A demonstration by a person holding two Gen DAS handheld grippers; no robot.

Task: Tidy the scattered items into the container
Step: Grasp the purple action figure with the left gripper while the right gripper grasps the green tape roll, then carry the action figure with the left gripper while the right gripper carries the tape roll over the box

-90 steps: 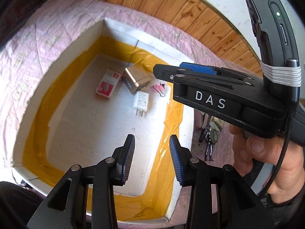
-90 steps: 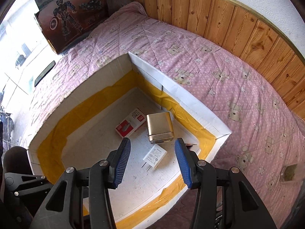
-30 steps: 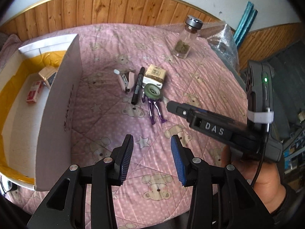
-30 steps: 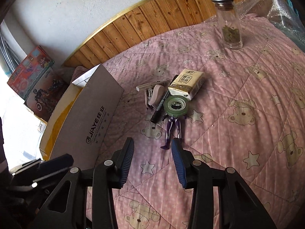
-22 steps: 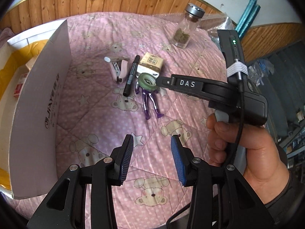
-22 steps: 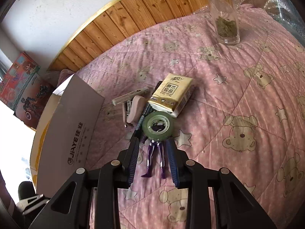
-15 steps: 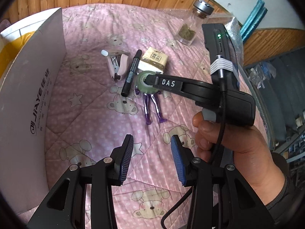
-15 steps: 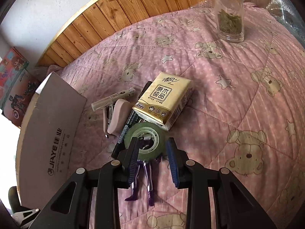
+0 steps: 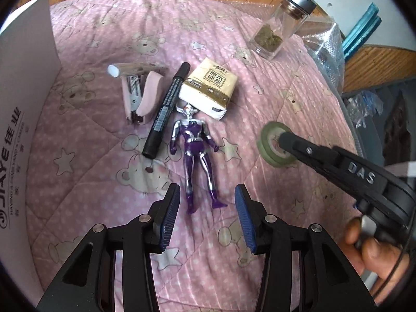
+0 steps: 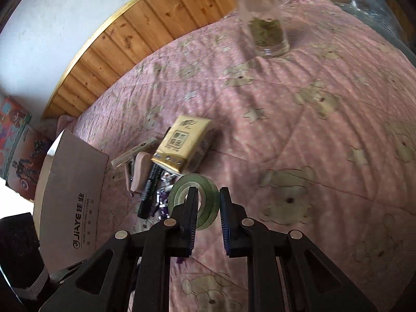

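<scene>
My right gripper (image 10: 207, 214) is shut on a green tape roll (image 10: 182, 193), one finger through its hole, and holds it above the pink quilt; the tape roll also shows in the left wrist view (image 9: 270, 147). My left gripper (image 9: 205, 215) is open and empty, just above the legs of a purple toy figure (image 9: 193, 145). Beside the figure lie a black marker (image 9: 166, 109), a pink stapler (image 9: 141, 96) and a tissue pack (image 9: 210, 88). The white cardboard box (image 9: 23, 104) stands at the left.
A glass jar with dried herbs (image 9: 278, 28) stands at the far right of the quilt; it also shows in the right wrist view (image 10: 262, 20). Bubble wrap (image 9: 322, 41) lies beyond it. A wood-panelled wall (image 10: 156, 33) runs behind the bed.
My right gripper closed on the green tape roll and lifted it to the right, off the toy figure. My left gripper moved closer to the figure and stayed open.
</scene>
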